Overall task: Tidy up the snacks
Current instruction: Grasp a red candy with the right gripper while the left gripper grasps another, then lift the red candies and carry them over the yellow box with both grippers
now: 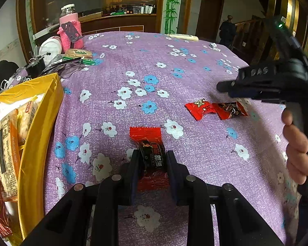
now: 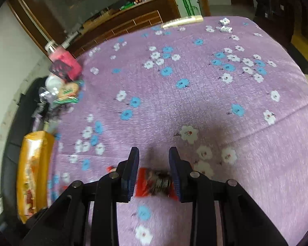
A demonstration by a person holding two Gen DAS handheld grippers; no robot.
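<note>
In the left wrist view my left gripper (image 1: 154, 160) is shut on a red and black snack packet (image 1: 147, 141) that rests on the purple flowered tablecloth (image 1: 154, 61). Two more red packets lie to the right, a bright one (image 1: 200, 109) and a dark one (image 1: 232, 109). My right gripper (image 1: 221, 87) hovers just above them, blurred, held by a person's hand (image 1: 297, 149). In the right wrist view, the right gripper (image 2: 154, 153) has its jaws close together with nothing pinched. A red and dark packet (image 2: 156, 184) lies on the cloth below its fingers.
A yellow bag (image 1: 41, 123) full of snack packs stands at the left edge, also seen blurred as the yellow bag (image 2: 35, 174). A pink-sleeved bottle (image 1: 69, 30), a biscuit pack (image 1: 78, 53) and clutter fill the far left corner. Small white packets (image 1: 213, 46) lie at the far edge.
</note>
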